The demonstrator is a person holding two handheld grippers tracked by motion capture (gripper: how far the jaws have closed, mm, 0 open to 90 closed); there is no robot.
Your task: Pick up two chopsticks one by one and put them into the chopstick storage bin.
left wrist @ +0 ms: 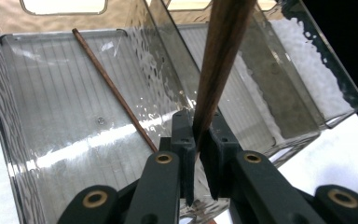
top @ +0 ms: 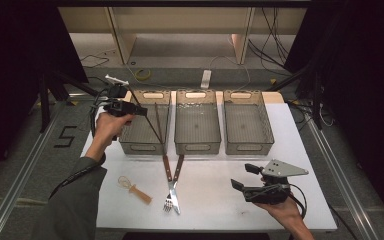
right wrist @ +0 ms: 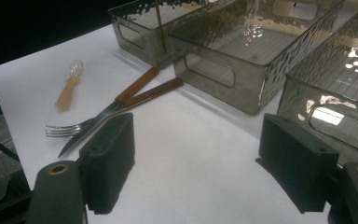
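Note:
My left gripper hovers over the left grey bin at the back of the white table. In the left gripper view the gripper is shut on a dark wooden chopstick, which slants across the bin. A second thin chopstick lies slanted inside that bin. My right gripper rests low at the front right, open with nothing between its jaws, also seen in its own view.
Middle bin and right bin stand beside the left one. A fork and knife with wooden handles lie crossed in front of them. A small pale-handled utensil lies to their left.

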